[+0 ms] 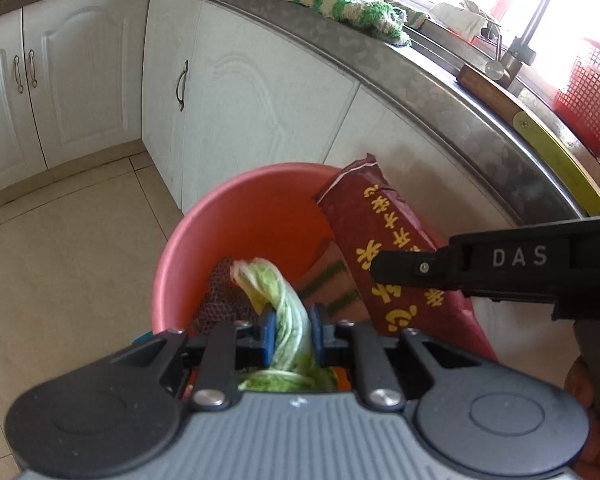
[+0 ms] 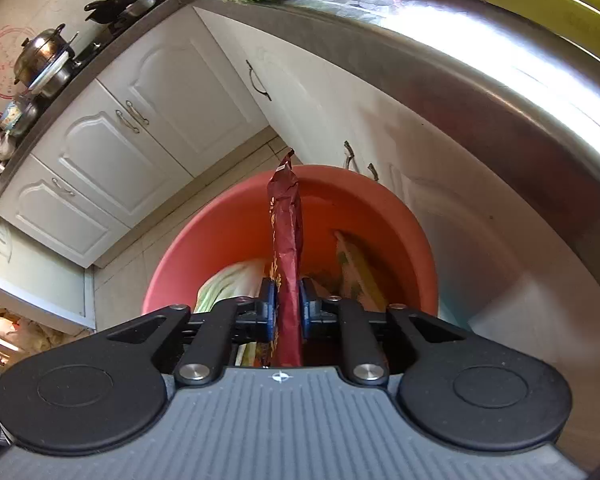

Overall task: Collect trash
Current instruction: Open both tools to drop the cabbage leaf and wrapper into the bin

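A pink bucket (image 1: 220,216) stands on the floor by the cabinets and also shows in the right wrist view (image 2: 228,232). My left gripper (image 1: 292,338) is shut on a pale green cabbage leaf (image 1: 284,300) and holds it over the bucket. My right gripper (image 2: 288,308) is shut on a dark red wrapper with yellow characters (image 2: 286,240) and holds it upright over the bucket. The wrapper (image 1: 376,236) and the right gripper's side (image 1: 396,268) show in the left wrist view. Mesh netting (image 1: 220,300) and packaging (image 2: 352,268) lie inside the bucket.
White cabinet doors (image 1: 236,112) stand behind the bucket. The steel counter edge (image 1: 440,92) overhangs on the right, with a green-white cloth (image 1: 356,16), a faucet (image 1: 536,24) and a red basket (image 1: 592,96). Pots (image 2: 44,60) sit on the stove. Beige floor tiles (image 1: 60,248) lie to the left.
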`<state>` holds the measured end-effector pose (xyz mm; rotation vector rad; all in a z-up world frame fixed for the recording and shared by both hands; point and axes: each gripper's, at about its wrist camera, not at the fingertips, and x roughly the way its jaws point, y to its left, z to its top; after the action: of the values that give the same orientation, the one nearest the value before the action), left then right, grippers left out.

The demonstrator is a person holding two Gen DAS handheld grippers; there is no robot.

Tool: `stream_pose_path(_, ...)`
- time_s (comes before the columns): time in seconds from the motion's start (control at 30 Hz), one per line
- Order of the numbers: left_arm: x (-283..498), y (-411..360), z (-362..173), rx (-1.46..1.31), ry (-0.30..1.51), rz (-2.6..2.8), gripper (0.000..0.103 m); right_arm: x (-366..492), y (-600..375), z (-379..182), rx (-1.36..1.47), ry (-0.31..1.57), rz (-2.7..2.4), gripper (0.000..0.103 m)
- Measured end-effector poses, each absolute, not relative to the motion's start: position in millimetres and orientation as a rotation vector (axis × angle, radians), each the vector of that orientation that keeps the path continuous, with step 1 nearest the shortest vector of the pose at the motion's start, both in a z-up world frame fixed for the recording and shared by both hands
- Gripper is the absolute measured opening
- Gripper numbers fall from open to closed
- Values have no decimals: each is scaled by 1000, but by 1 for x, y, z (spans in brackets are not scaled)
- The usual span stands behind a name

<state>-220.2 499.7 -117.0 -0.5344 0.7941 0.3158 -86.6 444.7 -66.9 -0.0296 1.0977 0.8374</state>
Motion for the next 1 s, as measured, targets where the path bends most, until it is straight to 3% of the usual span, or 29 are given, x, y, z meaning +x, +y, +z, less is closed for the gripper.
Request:
stream_pose_path(0.13, -224, 498, -113, -542, 783, 314, 26, -88, 443, -69, -21, 1114, 848, 35)
stream_pose_path(0.27, -229, 495, -111, -549, 768, 319, 31, -93, 439, -77, -32, 1145, 870, 34)
stream_pose_path(0.3, -230, 494, -110, -550, 771, 318, 31, -95, 438, -78, -26, 1153, 881, 34)
stream_pose_path(0.43, -238, 490, -110, -549, 778, 318, 31, -102, 438, -77, -21, 1162, 891, 11)
stream_pose_path(0.63, -243, 490, -104, -552, 758, 336, 31, -96, 448, -82, -77, 1184, 841, 13)
stream_pose_path(0.73, -244, 488, -101, -539, 755, 346, 34, -90, 453, -83, -59, 1194, 852, 26)
stream_pose_path(0.83, -247, 486, -96, -525, 750, 358, 39, -90, 437, -78, -45, 1167, 852, 57)
stream_pose_path(0.87, -248, 485, -93, -523, 749, 363, 41, -90, 436, -75, -44, 1156, 851, 59)
stream_pose_path(0.9, -249, 485, -91, -522, 748, 368, 44, -90, 435, -73, -45, 1145, 849, 60)
stream_pose_path(1.0, -255, 483, -82, -510, 739, 382, 59, -88, 423, -60, -38, 1110, 845, 78)
